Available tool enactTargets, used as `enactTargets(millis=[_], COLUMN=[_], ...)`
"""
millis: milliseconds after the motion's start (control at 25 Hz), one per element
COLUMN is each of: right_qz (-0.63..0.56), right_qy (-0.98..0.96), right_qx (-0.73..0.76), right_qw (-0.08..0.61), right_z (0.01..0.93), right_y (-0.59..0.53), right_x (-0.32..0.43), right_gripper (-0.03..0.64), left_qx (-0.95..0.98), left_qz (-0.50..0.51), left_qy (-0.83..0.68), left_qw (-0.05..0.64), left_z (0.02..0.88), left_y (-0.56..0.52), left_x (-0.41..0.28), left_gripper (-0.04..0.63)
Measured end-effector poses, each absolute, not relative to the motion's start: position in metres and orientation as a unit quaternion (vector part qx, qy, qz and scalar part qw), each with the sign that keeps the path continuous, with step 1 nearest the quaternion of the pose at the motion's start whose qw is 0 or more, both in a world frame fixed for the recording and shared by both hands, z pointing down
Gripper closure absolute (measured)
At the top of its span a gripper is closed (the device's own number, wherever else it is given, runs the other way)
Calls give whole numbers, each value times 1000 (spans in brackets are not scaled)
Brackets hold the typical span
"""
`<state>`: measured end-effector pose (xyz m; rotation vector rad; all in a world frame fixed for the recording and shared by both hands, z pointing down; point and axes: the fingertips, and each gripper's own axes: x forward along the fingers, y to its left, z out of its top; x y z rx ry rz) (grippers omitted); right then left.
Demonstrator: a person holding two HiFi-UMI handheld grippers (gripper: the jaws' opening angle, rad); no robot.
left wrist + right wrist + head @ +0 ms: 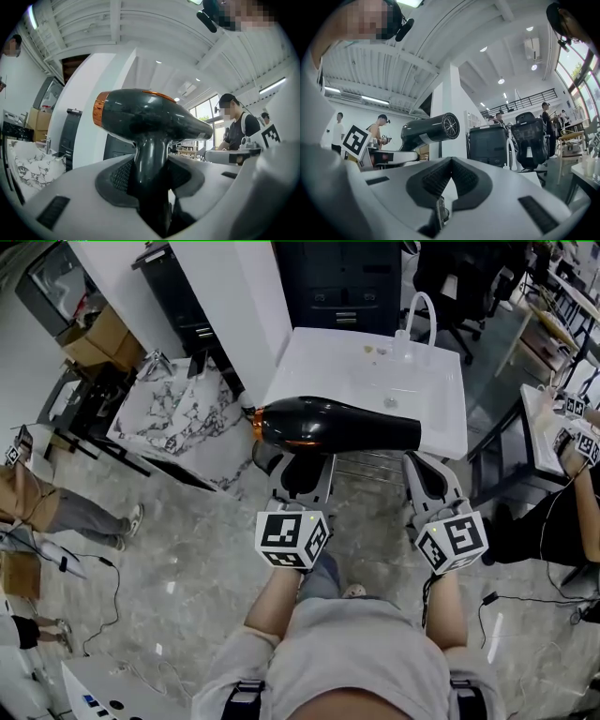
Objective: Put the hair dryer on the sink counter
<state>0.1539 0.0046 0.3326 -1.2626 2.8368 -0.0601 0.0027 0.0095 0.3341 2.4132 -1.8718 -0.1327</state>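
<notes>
Left tongs (pixel 151 174) round glossy black hair dryer (pixel 145 115)

Bright even overhead light, soft shadows, fisheye bending and dark corners in gripper views

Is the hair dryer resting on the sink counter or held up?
Held up: the left hand-held gripper clamps the hair dryer by its handle; the right gripper view shows the barrel in mid-air.

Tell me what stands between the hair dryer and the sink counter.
Nothing visible does. The left gripper holds the hair dryer by its handle at the near edge of the white sink counter. The counter's near part is bare, and the faucet stands at its far edge.
</notes>
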Motion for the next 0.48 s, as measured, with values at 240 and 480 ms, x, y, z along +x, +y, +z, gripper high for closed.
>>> enactTargets(millis=[240, 480], right_qz=[-20, -18], right_qy=[906, 897], right_qx=[-423, -442], right_qw=[15, 13], right_z=[332, 331], right_y=[-34, -77], right_x=[133, 103], right_gripper=[607, 607], left_qx=[799, 811], left_qz=[-42, -33], left_qy=[-598, -581], left_qw=[48, 52], left_z=[334, 335], left_y=[-32, -82], left_x=[-18, -46], left_gripper=[422, 422])
